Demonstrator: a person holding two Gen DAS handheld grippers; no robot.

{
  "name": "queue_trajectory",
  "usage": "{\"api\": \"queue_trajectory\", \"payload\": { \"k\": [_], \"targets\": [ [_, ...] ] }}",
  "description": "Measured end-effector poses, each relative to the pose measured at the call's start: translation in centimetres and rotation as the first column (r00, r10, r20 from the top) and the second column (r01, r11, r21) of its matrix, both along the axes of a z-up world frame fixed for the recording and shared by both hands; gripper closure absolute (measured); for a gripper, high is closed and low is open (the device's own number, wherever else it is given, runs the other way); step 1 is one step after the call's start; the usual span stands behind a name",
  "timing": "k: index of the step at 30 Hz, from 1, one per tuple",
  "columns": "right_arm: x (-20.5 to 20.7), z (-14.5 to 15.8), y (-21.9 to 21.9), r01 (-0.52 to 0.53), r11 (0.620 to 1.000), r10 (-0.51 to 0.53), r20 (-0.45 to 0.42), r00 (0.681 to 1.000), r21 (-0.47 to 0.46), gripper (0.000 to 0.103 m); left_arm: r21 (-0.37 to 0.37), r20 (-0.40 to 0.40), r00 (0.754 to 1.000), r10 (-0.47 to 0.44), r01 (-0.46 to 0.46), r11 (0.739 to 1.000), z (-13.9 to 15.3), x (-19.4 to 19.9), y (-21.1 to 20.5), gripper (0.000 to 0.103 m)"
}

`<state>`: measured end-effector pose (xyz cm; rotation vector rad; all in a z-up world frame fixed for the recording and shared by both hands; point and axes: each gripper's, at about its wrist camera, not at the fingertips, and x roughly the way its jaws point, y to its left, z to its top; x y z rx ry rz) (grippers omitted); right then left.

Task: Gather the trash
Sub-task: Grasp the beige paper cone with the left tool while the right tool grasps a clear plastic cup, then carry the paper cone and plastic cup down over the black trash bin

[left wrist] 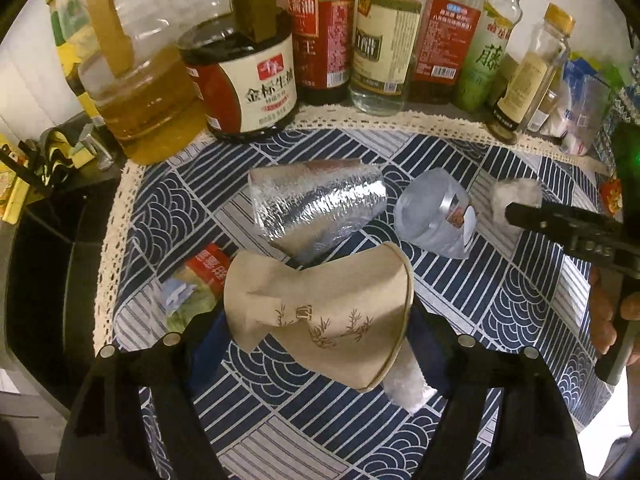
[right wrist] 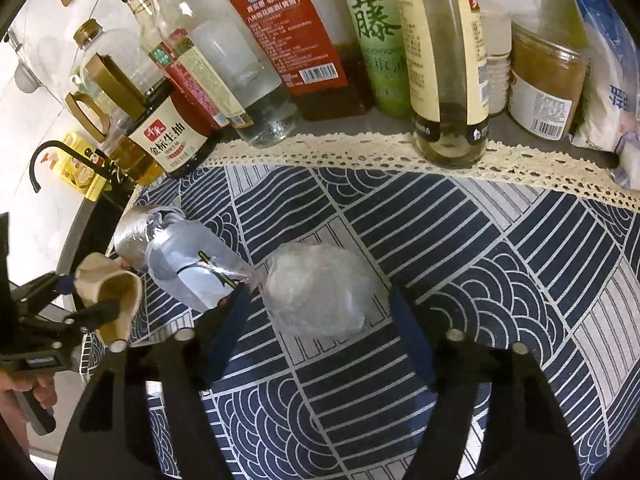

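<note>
A crushed brown paper cup (left wrist: pixel 316 312) lies between the blue pads of my left gripper (left wrist: pixel 314 344), which is shut on it. The right wrist view shows that cup (right wrist: pixel 108 292) in the left gripper (right wrist: pixel 92 312), one finger in its mouth. A white tissue (left wrist: pixel 404 384) pokes out under the cup. My right gripper (right wrist: pixel 320 328) straddles a crumpled clear plastic wad (right wrist: pixel 320 292), its pads a little apart from each side. On the cloth beyond lie a silver foil wrapper (left wrist: pixel 316 208), a clear plastic cup (left wrist: pixel 436 220) and a red-and-green packet (left wrist: pixel 196 284).
A row of sauce and oil bottles (left wrist: pixel 320 32) stands along the back of the blue patterned cloth (left wrist: pixel 500 300), just past its lace edge. A black cooktop (left wrist: pixel 48 280) is at the left. Jars and a white bag (right wrist: pixel 608 80) stand at the back right.
</note>
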<state>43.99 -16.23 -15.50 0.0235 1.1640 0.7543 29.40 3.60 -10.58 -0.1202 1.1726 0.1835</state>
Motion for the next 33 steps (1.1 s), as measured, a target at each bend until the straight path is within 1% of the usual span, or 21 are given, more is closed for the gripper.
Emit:
{"api": "queue_trajectory", "payload": {
  "k": [2, 10, 16, 23, 33],
  "targets": [
    [0.0, -0.2, 0.1, -0.009, 1.0, 0.01, -0.007, 1.0, 0.004, 0.049, 0.001, 0.004, 1.0, 0.003, -0.003, 1.0, 0.3, -0.2, 0.1, 0.026],
    [-0.8, 0.7, -0.3, -0.02, 1.0, 0.019, 0.015, 1.0, 0.019, 0.05, 0.005, 0.032, 0.999, 0.032, -0.032, 0.999, 1.7, -2.0, 1.0, 0.026],
    [-3.0, 2.0, -1.2, -0.014, 0.999, 0.013, 0.028, 1.0, 0.028, 0.05, -0.007, 0.05, 0.998, 0.034, -0.034, 0.999, 2.2, -3.8, 1.0, 0.026],
    [-7.4, 3.3, -2.3, 0.015, 1.0, -0.016, 0.054, 0.998, 0.021, 0.05, -0.026, 0.094, 0.996, 0.013, -0.01, 1.0, 3.2, -6.7, 0.8, 0.026],
    [-15.9, 5.2, -2.8, 0.066, 0.998, -0.066, 0.065, 0.996, 0.013, 0.05, -0.071, 0.161, 0.986, -0.044, 0.056, 0.996, 4.3, -12.0, 1.4, 0.026]
  ]
}}
